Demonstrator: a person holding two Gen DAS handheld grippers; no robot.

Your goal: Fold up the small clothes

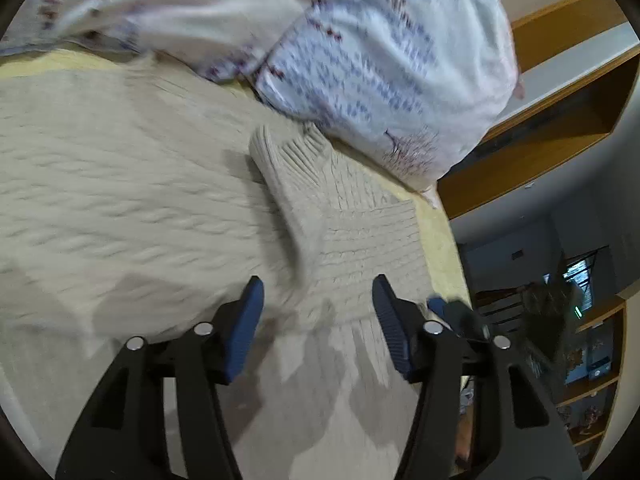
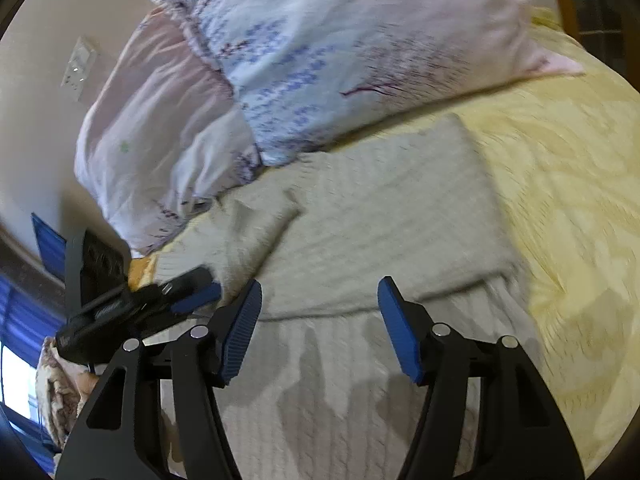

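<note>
Sweater [image 1: 132, 184], beige knit, lies partly folded on my yellow bed [image 2: 560, 160] below the pillows [image 2: 320, 52]. Both tongs, left [image 1: 318, 320] and right [image 2: 320, 320], hover over it, released and empty. I should pinch the near hem at both corners and fold evenly.

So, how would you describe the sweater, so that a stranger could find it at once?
Look at the bed with the yellow cover. Below the floral pillows lies the sweater, under both open grippers. It alone is beige cable knit, with one ribbed-cuff sleeve folded across its body.
</note>
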